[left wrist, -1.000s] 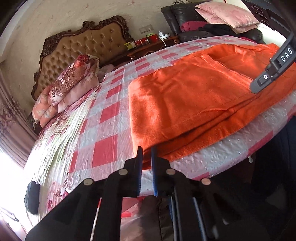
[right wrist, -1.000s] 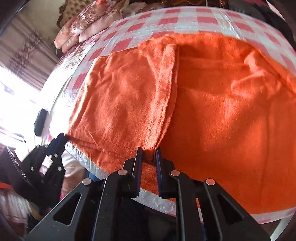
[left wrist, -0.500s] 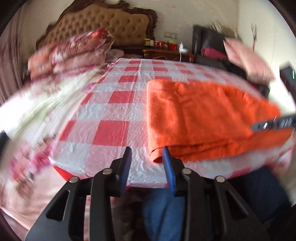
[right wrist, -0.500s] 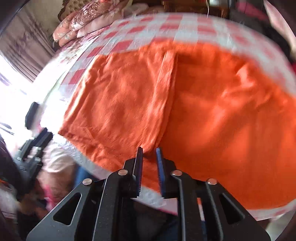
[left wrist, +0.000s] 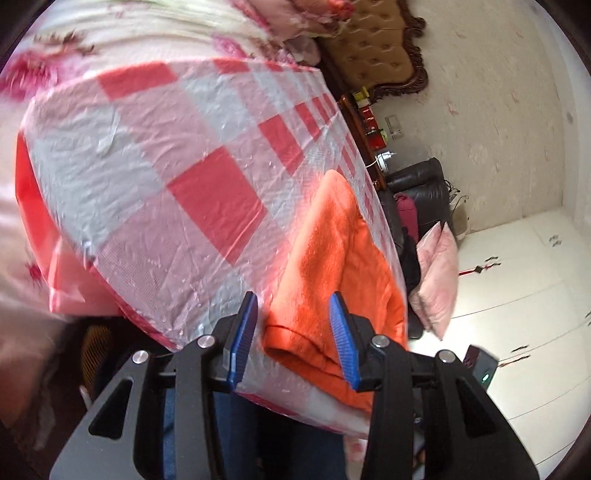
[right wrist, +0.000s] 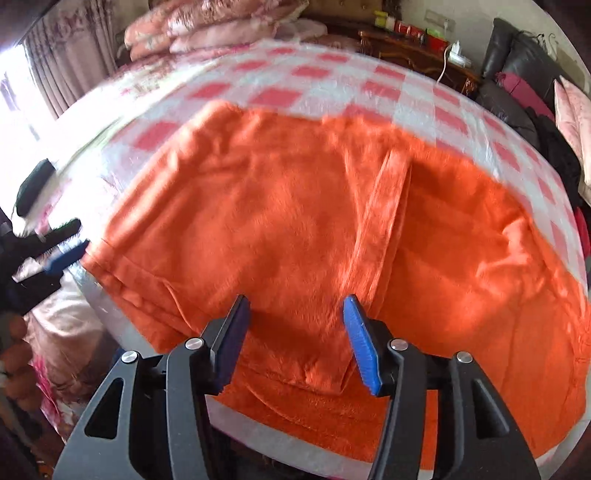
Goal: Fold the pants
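The orange pants (right wrist: pixel 295 229) lie folded over on the red-and-white checked bed cover (right wrist: pixel 332 85), reaching the near bed edge. My right gripper (right wrist: pixel 295 339) is open and empty, its jaws spread just above the near folded edge. My left gripper (left wrist: pixel 293 339) is open and empty, its jaws either side of the pants' folded corner (left wrist: pixel 325 273) at the bed edge. The left gripper also shows at the left of the right wrist view (right wrist: pixel 62 243).
Floral pillows (right wrist: pixel 207 26) and a padded headboard (left wrist: pixel 373 48) are at the far end. A dark sofa with pink cushions (left wrist: pixel 436 273) stands beside the bed. A nightstand (right wrist: pixel 413 40) holds small items. A black object (right wrist: pixel 33 184) lies on the bed's left.
Both grippers have let go of the pants and opened wide. The left gripper has swung round to the pants' corner; the right has drawn back slightly.
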{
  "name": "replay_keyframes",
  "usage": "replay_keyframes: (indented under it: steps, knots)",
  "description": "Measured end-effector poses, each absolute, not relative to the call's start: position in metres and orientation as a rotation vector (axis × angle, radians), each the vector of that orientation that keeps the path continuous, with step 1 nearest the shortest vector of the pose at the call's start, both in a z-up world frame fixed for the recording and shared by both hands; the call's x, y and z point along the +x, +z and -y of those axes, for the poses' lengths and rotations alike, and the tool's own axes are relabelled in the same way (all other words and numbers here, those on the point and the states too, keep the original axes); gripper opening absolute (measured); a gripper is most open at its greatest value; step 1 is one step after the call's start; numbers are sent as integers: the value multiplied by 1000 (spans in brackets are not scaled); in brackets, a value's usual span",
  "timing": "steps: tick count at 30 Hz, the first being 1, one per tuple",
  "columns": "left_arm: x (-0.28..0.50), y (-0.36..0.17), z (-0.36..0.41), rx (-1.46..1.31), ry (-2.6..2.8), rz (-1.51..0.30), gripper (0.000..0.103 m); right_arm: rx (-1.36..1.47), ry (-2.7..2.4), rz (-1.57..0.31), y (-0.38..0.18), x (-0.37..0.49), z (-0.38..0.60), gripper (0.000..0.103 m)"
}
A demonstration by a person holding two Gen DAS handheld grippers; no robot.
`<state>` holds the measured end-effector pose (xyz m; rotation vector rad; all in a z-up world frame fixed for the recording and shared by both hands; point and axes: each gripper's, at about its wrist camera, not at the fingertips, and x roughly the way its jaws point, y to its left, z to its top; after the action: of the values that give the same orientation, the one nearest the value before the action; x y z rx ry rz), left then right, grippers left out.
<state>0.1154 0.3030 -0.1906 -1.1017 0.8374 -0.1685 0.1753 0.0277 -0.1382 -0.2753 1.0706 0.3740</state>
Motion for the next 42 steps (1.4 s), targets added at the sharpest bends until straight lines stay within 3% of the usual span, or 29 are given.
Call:
replay_keyframes:
  steps: [7, 14, 42]
  knots:
    - [120, -208, -303, -1353, -225, -947, 41, -282, 374, -1058, -140, 175, -28, 55]
    - [116, -219, -298, -1462, -256, -923, 41, -282, 382, -1053, -140, 173, -27, 55]
    - [129, -193, -299, -1260, -108, -859, 40, -274, 390, -1046, -140, 172, -26, 57]
